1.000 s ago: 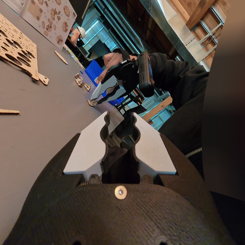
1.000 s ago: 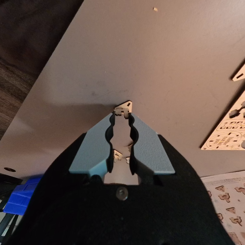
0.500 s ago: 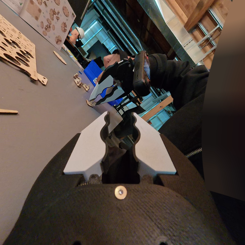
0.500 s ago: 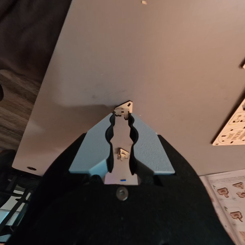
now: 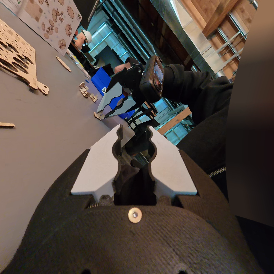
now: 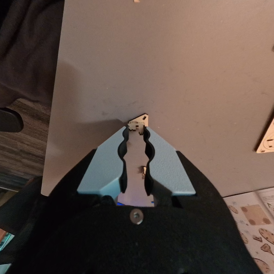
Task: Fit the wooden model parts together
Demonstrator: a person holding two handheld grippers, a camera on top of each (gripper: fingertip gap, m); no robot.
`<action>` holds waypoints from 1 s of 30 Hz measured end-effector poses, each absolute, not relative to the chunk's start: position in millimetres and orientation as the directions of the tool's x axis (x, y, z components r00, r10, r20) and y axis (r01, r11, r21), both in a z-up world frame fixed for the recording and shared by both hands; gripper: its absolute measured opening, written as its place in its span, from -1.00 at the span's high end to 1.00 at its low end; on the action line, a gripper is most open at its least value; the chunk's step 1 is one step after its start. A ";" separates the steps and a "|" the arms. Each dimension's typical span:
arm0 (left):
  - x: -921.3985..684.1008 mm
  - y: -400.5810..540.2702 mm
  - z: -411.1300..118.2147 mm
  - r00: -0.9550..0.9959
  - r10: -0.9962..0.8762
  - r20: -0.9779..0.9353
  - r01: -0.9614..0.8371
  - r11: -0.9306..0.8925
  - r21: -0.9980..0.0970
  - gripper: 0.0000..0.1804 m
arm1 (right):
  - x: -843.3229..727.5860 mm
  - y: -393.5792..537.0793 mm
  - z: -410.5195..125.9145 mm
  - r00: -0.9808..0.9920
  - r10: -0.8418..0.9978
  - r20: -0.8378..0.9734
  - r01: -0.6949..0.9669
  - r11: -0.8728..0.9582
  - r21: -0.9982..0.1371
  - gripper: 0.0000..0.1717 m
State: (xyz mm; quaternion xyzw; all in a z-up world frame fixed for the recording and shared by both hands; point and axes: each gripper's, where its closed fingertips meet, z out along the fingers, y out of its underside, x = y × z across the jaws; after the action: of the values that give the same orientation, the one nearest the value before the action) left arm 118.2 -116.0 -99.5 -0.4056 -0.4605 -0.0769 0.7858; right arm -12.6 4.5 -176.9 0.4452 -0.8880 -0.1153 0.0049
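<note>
The right tongs (image 6: 136,128) pinch a small notched plywood piece (image 6: 137,127) at their very tips, pads pressing both its edges, low over the grey bench (image 6: 163,59) — it seems to meet a flat wedge-shaped wooden piece (image 6: 142,119) lying there. The left tongs (image 5: 134,129) hang part-open and empty near the bench edge. The grip is only at the tips, so a steady, level hold with light pressure looks wise. More small plywood bits (image 5: 86,92) lie well apart.
</note>
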 end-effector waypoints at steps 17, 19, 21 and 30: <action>119.3 -113.1 -97.8 0.567 0.242 0.787 0.500 0.658 -0.563 0.67 | -13.1 5.3 -178.0 -0.707 -0.706 -0.037 -0.700 0.691 0.178 0.80; 119.2 -113.0 -98.1 0.566 0.241 0.789 0.502 0.658 -0.561 0.67 | -13.5 5.8 -178.1 -0.711 -0.703 -0.037 -0.696 0.694 0.184 0.80; 119.3 -112.8 -97.9 0.566 0.240 0.789 0.503 0.658 -0.561 0.67 | -13.7 6.1 -178.3 -0.705 -0.708 -0.043 -0.701 0.686 0.192 0.80; 119.0 -111.6 -99.2 0.567 0.252 0.784 0.501 0.651 -0.571 0.67 | -9.8 -1.0 -175.3 -0.674 -0.739 0.009 -0.729 0.666 0.157 0.78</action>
State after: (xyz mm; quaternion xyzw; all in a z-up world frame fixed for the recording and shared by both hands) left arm 119.0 -111.6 -99.2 -0.4104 -0.4584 -0.0795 0.7843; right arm -9.8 -1.0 -175.3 0.4024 -0.9121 -0.0703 0.0359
